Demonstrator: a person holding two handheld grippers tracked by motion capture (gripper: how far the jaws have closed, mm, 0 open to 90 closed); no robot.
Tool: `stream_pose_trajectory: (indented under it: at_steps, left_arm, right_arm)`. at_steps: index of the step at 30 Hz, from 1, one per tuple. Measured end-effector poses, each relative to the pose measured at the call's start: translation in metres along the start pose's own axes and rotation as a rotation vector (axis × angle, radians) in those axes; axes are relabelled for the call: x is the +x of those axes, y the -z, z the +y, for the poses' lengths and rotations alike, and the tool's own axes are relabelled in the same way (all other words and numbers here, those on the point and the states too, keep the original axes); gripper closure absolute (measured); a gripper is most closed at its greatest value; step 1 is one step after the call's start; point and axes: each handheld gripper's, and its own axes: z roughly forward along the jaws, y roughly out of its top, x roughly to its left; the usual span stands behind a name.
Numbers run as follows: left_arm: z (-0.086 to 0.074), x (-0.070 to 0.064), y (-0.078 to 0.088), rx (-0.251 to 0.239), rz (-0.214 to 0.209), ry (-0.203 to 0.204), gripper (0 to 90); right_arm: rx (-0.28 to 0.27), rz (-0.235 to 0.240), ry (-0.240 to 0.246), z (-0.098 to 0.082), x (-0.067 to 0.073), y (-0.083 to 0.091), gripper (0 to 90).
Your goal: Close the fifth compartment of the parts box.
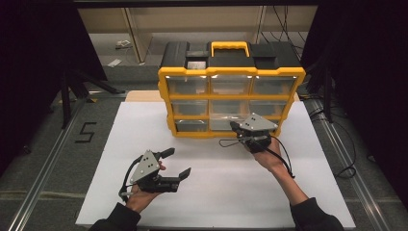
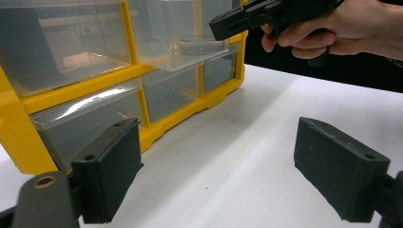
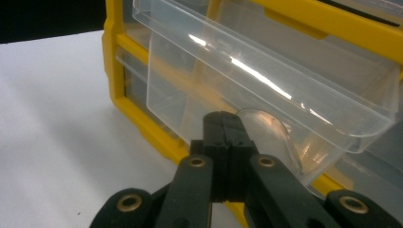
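black right gripper (image 3: 227, 124) fingers pinching clear drawer (image 3: 266, 95) tab

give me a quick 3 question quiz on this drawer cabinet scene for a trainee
1. True or false: the left gripper has its jaws shut.
2. The right gripper is shut at which part of the yellow cabinet? A) the top handle B) the pull tab of a clear drawer C) the side wall
3. Fill in: the clear drawer at the right gripper is pulled partly ____ of the cabinet.

Key
1. False: its jaws stand wide apart over the white table.
2. B
3. out
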Motion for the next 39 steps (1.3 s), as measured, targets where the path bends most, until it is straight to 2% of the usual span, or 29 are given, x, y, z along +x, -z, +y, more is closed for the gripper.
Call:
stream_pose_trajectory:
  at_steps: [39]
  left_arm:
    - [0.000,0.002,0.000,0.003,0.003,-0.001,15.6]
  right_arm:
    - [-0.030,-0.027,-0.021,0.005,-0.011,-0.007,90.0]
